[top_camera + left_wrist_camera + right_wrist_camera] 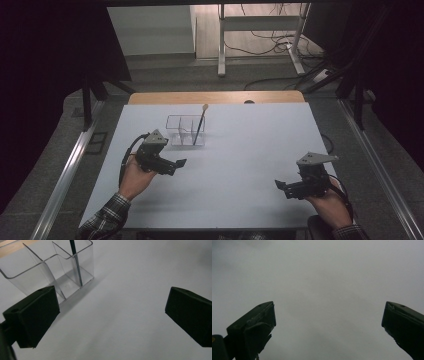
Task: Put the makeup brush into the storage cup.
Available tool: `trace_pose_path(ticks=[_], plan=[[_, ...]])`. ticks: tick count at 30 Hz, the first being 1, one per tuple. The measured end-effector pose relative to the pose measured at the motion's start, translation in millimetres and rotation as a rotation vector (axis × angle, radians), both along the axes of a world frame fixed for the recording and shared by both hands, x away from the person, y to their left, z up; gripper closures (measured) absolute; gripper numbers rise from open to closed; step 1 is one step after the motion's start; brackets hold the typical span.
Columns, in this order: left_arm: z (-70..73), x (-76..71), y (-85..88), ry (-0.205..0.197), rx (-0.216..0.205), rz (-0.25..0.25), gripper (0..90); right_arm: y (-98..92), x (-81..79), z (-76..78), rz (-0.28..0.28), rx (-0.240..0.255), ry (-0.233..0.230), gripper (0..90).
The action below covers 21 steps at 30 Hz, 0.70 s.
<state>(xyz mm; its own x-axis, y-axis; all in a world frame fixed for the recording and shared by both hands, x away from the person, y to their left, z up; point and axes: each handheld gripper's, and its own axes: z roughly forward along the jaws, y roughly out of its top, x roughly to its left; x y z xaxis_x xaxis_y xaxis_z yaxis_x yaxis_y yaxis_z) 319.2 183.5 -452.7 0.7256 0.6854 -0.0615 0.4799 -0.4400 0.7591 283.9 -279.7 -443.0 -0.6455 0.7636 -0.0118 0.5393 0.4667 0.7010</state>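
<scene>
**Claws wide apart over the white table, organizer and brush standing free**

Hands come in from the near edge, one at each side, each wrapped around its tool from below and behind. The left claw [175, 164] sits left of centre, its forearm in a plaid sleeve [107, 216] angling up from the near-left corner; the tool points toward the right and slightly far. In the left gripper view its jaws stand wide apart with bare table [130, 315] between them, nothing held.

The right claw [281, 186] hangs near the near-right corner, well apart from the left one, pointing left across the table. The right gripper view shows its jaws spread wide too, over plain white surface, empty.

The clear organizer [185, 130] stands just beyond the left claw, toward the far side, not touching it. It has several compartments. A thin dark brush [201, 123] with a pale tip leans in its right-hand compartment, tilted to the right; in the left gripper view its stem [76, 262] runs down into that compartment.
</scene>
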Motion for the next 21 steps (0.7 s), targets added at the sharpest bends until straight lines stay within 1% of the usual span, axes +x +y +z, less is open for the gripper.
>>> trace_pose_path(ticks=[4, 6, 11, 17, 21], plan=[[-0.5, -4.7, 3.4, 0.002, 0.002, 0.007, 0.0, 0.0, 0.0, 0.0, 0.000, 0.000, 0.000, 0.0], [-1.4, -7.4, 4.9, 0.001, 0.011, 0.009, 0.0, 0.1, 0.0, -0.1, 0.000, -0.001, 0.000, 0.0], [-2.2, -13.9, 9.5, 0.003, 0.012, 0.016, 0.0, 0.1, 0.0, 0.0, 0.000, -0.001, 0.000, 0.0], [-2.7, -22.3, 18.9, 0.006, -0.005, 0.031, 0.0, 0.1, 0.0, -0.1, 0.000, -0.001, 0.000, 0.0], [-4.0, -28.0, 26.5, 0.020, -0.021, 0.036, 0.0, 0.2, -0.1, -0.1, 0.002, -0.001, 0.000, 0.0]])
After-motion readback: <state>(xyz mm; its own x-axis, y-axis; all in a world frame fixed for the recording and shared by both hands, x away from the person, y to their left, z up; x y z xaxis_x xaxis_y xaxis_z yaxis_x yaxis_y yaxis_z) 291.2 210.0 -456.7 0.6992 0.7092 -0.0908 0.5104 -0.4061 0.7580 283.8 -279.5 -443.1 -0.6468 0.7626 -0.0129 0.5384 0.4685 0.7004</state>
